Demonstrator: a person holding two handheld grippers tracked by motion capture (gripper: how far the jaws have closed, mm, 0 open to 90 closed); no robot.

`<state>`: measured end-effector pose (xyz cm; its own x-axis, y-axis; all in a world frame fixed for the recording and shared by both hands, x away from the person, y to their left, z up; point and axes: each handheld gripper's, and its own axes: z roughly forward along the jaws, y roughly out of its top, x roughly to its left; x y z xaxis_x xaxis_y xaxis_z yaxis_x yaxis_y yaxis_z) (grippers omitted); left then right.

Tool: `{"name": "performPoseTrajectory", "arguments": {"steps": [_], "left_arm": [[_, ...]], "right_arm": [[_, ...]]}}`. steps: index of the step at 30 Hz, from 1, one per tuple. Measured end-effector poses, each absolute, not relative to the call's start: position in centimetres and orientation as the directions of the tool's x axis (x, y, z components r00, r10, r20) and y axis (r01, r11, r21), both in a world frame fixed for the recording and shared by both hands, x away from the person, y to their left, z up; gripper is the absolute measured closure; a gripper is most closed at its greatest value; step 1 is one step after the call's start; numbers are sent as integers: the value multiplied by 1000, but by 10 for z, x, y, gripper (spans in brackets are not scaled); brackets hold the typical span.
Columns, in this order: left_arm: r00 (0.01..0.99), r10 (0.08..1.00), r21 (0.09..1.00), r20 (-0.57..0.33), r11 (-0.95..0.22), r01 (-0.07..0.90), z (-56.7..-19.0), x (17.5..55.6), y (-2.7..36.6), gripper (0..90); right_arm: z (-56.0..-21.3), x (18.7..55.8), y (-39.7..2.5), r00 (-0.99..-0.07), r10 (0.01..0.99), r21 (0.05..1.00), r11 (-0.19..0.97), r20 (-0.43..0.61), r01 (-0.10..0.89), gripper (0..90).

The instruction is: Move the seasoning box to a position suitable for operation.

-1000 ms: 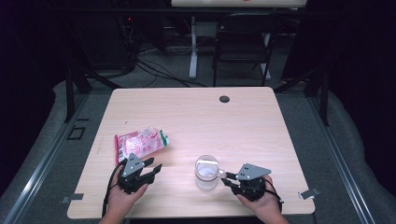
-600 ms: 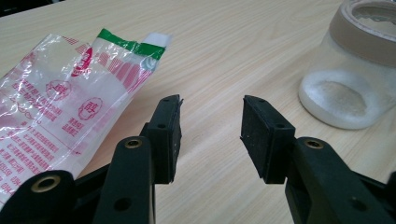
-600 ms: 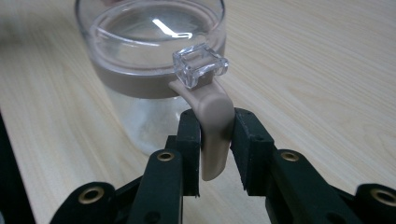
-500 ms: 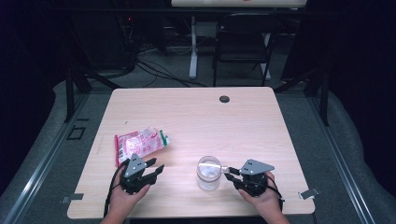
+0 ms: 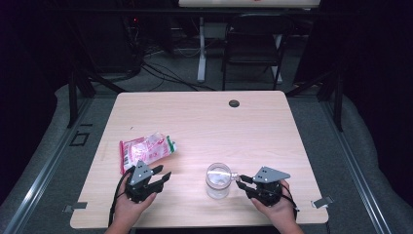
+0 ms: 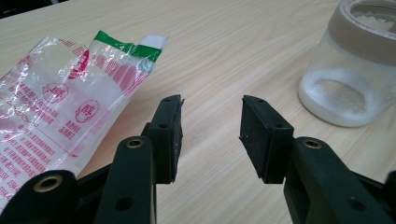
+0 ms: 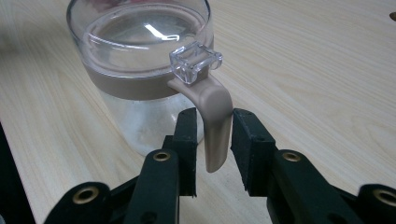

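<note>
**Right tongs at the jar's latch, left tongs idle by the packet**

The room around my light wooden table (image 5: 204, 126) is dark, with a folding chair (image 5: 253, 48) and cables behind it. From the high view, I see the clear jar (image 5: 218, 179) standing upright near the front edge, between my two hands. My right gripper (image 5: 242, 179) points at its side; my left gripper (image 5: 159, 174) lies just beside the red and white plastic packet (image 5: 145, 149).

In the left gripper view, my left gripper (image 6: 211, 126) has its jaws spread wide over bare wood, holding nothing. The packet (image 6: 56, 112) lies flat to their left, the jar (image 6: 355, 70) off to the right.

In the right gripper view, my right gripper (image 7: 214, 140) has its jaws on either side of the jar's tan latch lever (image 7: 215, 126), close to it but with slim gaps, so not clamped. The jar's clear lid (image 7: 140, 32) sits on.
</note>
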<state>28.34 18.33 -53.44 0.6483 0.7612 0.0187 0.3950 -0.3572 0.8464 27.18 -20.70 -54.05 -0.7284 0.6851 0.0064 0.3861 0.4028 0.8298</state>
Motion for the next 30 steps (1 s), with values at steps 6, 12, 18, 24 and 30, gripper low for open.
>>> {"name": "performPoseTrajectory", "arguments": {"steps": [6,12,18,24,30], "left_arm": [[646,763,848,13,-351,397,-531,283,185,612],[659,752,858,-5,-335,389,-519,283,183,657],[690,724,853,7,-365,374,-502,288,170,729],[723,691,842,-4,-388,375,-489,298,151,765],[745,666,832,-17,-404,380,-479,307,133,793]], "right_arm": [[-533,266,-209,-723,691,839,391,4,378,688],[-519,261,-212,-691,723,858,351,6,374,662],[-501,264,-212,-672,741,856,345,3,385,674],[-487,273,-205,-665,747,841,362,-5,401,642],[-478,284,-199,-671,740,823,353,46,445,724]]}}
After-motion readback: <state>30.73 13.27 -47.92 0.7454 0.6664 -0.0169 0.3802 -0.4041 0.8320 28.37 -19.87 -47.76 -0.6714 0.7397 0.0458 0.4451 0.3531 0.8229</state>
